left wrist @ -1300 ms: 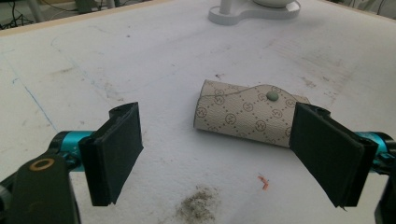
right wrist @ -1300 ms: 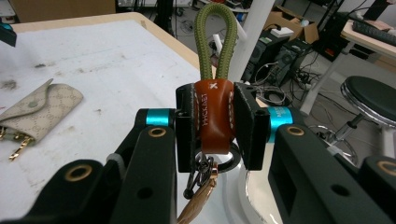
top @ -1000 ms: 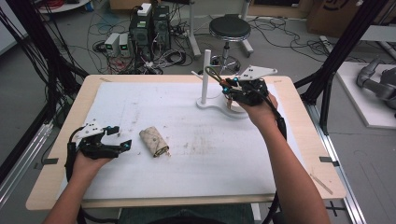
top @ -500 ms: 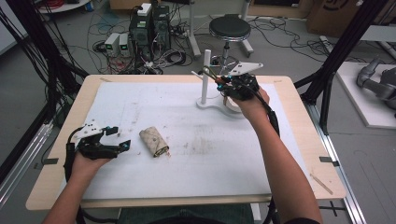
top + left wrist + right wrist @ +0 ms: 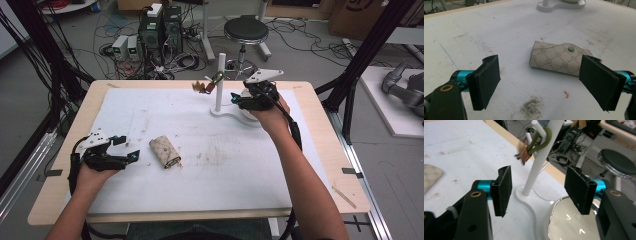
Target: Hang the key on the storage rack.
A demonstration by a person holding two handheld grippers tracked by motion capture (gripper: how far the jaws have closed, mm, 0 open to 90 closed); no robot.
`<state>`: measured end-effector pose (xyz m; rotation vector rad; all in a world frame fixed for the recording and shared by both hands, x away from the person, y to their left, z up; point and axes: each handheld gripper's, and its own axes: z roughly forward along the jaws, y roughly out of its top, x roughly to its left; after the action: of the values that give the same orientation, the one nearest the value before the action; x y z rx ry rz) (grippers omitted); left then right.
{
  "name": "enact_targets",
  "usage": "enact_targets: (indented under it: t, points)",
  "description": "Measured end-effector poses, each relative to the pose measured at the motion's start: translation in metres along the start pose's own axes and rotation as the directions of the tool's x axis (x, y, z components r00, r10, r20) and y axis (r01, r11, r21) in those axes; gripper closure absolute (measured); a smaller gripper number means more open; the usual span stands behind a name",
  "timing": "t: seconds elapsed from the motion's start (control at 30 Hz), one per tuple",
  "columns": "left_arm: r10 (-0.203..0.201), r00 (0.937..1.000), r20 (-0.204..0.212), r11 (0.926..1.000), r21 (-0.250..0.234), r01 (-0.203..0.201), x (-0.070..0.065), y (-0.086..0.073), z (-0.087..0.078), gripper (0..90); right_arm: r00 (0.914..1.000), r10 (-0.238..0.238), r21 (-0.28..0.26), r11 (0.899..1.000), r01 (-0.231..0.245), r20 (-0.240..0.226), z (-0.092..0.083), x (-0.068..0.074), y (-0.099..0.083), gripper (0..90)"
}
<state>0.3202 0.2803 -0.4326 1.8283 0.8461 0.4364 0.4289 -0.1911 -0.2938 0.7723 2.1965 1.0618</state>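
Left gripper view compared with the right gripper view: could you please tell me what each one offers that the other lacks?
Left gripper view: the whole patterned pouch with its snap button, and a red scrap on the mat.
Right gripper view: a green loop with a brown tag hanging on the white stand, a shiny dome beside its foot, and a stool beyond the table.
Shared: the stand's foot, the white mat, and at least a corner of the pouch.
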Motion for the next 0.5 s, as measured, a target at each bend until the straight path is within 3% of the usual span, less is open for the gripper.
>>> enact_targets:
  t: [0.07,0.13,0.2,0.27,0.5]
  points:
    - [0.001,1.0,0.001,1.0,-0.001,-0.001,0.0,0.0,0.0,17.2,1.0,0.004,0.003,1.0,-0.004,-0.007,-0.005,0.002,-0.002,37.1]
    - [0.002,1.0,0.002,1.0,-0.002,-0.002,-0.001,0.001,0.0,17.2,1.0,0.002,-0.068,0.998,-0.002,-0.005,-0.011,0.004,-0.009,37.0]
    - [0.001,1.0,0.003,1.0,-0.001,-0.001,-0.001,0.0,0.0,17.2,0.9998,0.013,-0.052,0.999,-0.014,-0.013,-0.015,0.006,-0.014,35.3]
    - [0.002,1.0,0.005,1.0,0.002,-0.002,-0.001,0.0,0.0,17.2,0.9995,0.027,-0.083,0.996,-0.029,-0.018,-0.019,0.007,-0.023,35.3]
    - [0.0,1.0,0.004,1.0,0.0,0.0,0.0,0.0,0.0,17.1,0.9967,0.078,-0.091,0.993,-0.08,-0.022,-0.033,0.007,-0.054,32.7]
